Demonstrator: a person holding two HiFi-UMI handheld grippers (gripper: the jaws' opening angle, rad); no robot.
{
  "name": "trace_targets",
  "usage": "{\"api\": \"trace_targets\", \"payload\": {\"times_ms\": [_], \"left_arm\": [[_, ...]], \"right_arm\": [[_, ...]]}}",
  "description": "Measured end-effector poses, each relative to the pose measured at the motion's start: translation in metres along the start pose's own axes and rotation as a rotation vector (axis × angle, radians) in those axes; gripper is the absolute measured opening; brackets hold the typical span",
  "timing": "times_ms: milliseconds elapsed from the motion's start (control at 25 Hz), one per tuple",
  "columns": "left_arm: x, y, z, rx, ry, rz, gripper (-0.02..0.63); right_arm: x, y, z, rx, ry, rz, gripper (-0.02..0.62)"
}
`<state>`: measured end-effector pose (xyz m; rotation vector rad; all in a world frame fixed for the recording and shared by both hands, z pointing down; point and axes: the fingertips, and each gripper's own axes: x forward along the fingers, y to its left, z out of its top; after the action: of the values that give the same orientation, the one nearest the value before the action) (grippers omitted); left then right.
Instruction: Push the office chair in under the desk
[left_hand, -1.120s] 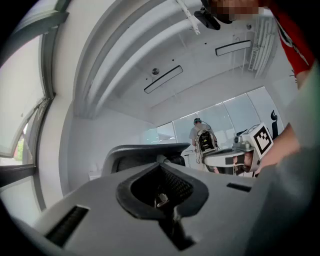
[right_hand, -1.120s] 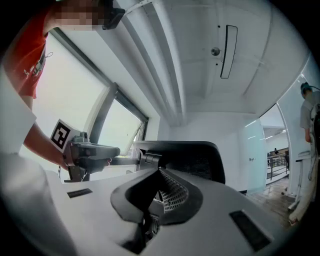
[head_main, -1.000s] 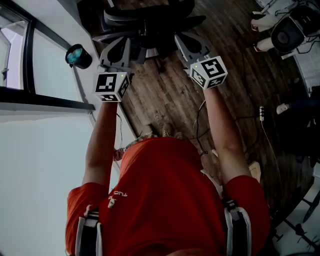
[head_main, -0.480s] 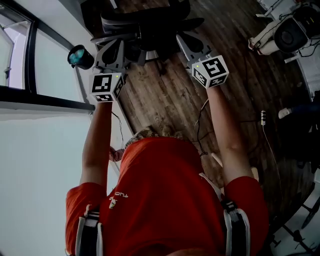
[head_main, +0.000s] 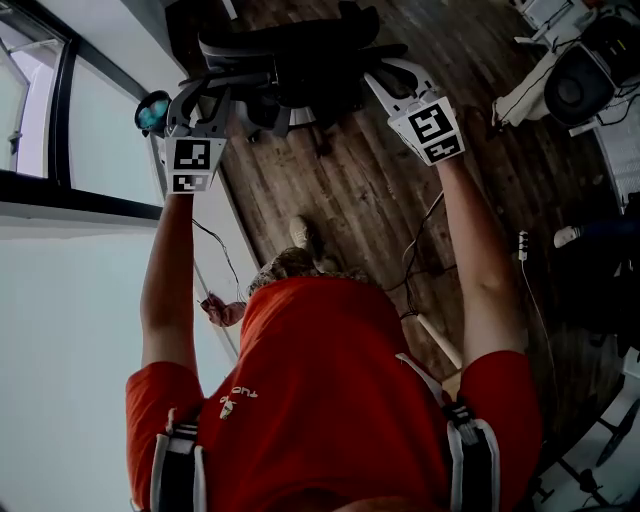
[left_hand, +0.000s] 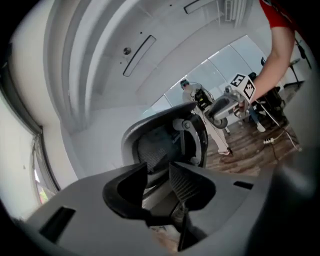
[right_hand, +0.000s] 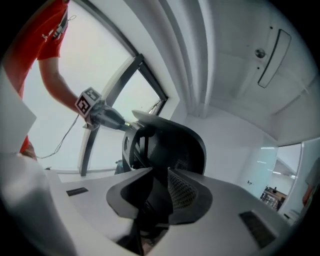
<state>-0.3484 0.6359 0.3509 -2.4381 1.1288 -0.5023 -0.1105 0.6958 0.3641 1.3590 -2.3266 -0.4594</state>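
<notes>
Black chair (head_main: 290, 55) tops head view, left gripper (head_main: 200, 98) and right gripper (head_main: 388, 78) at its back; left gripper view: fingers (left_hand: 187, 185) opening, chair beyond gap; right gripper view: fingers (right_hand: 185, 192) opening round dark chair part; ungripped, pushing may swivel it.

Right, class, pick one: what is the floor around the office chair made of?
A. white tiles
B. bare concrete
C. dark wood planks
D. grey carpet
C: in the head view the floor beside the office chair shows long dark boards with visible wood grain.
</notes>
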Motion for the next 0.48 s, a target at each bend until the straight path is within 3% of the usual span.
{"api": "trace_targets", "payload": {"times_ms": [200,480], "left_arm": [[0.024,0.018,-0.032,0.198,0.102,-0.049,0.193],[0.054,0.029,-0.078,0.358,0.264,-0.152,0.242]], "right_arm": [[0.018,-0.019,-0.028,-0.147,0.153,0.040,0.175],[0.044,-0.052,-0.068,-0.288,0.357,0.092,0.257]]}}
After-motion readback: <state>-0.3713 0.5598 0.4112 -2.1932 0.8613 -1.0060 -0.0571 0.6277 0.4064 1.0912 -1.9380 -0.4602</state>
